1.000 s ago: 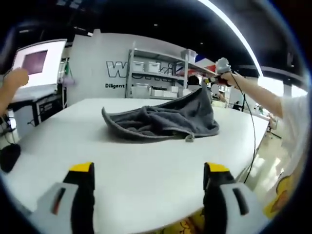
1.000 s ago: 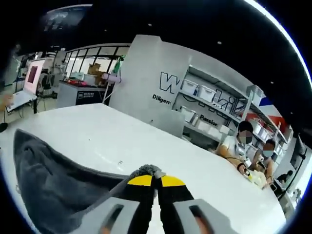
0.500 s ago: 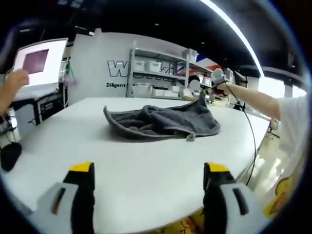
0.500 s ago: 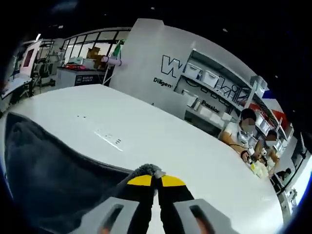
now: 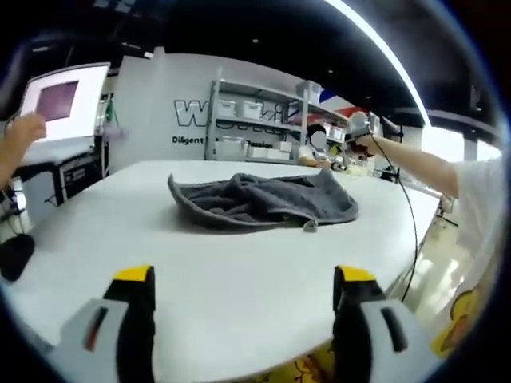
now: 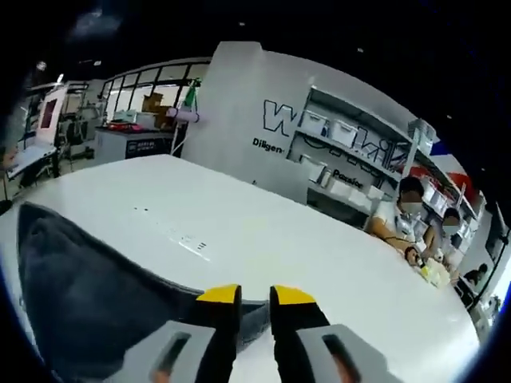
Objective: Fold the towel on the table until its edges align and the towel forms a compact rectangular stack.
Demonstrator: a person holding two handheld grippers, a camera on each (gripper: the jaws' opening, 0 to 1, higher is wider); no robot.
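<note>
A rumpled grey towel (image 5: pixel 263 199) lies in a heap on the middle of the white table (image 5: pixel 239 263). My left gripper (image 5: pixel 243 275) is open wide, low over the near part of the table, well short of the towel and holding nothing. The right gripper (image 5: pixel 359 128) hangs in a person's outstretched hand above the towel's far right corner. In the right gripper view, my right gripper (image 6: pixel 255 295) stands open by a narrow gap with nothing between its yellow tips. There the towel (image 6: pixel 80 279) spreads below and to the left on the table (image 6: pixel 279 231).
A lit monitor (image 5: pixel 60 100) and a person's hand (image 5: pixel 20 132) are at the left, with a black object (image 5: pixel 14 255) by the table's left edge. Shelves with bins (image 5: pixel 255 120) stand behind. Two people (image 6: pixel 411 215) sit beyond the far edge.
My right gripper has opened and let go of the towel corner it held up. That corner has dropped flat onto the heap. The left gripper has stayed put.
</note>
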